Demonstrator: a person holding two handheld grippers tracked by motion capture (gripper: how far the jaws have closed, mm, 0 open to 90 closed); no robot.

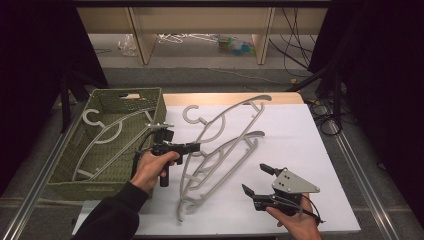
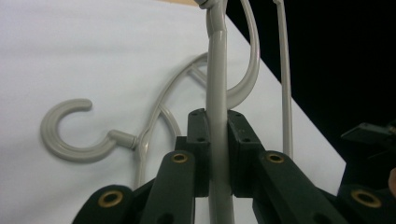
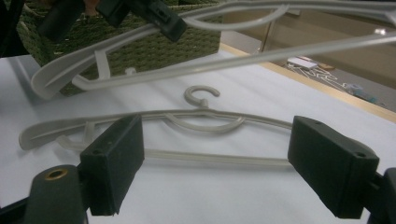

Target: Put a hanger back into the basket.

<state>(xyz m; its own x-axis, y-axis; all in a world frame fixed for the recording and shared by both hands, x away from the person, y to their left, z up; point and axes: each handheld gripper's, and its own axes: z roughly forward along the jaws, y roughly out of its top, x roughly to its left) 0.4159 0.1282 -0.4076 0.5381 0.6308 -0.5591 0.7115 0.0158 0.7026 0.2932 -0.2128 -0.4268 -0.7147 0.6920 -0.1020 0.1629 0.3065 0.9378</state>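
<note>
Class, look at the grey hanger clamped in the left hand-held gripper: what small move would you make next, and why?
Probably carry the hanger leftward, over the green woven basket. The left hand-held gripper is shut on its bar, one end is raised off the white sheet, one hanger already lies in the basket, and the basket sits just left of the grip. The right hand-held gripper is open and idle.

— How do my left tongs [image 1: 192, 147] look?
— Jaws closed tight on a grey hanger arm [image 2: 219, 140], your left hand [image 1: 150, 167] wrapped round the grip, dark sleeve [image 1: 112, 215] coming in from the bottom.
— And my right tongs [image 1: 257, 180]?
— Jaws spread wide with nothing between them, low near the table's front edge, your right hand [image 1: 297, 220] cupped under the body
</note>
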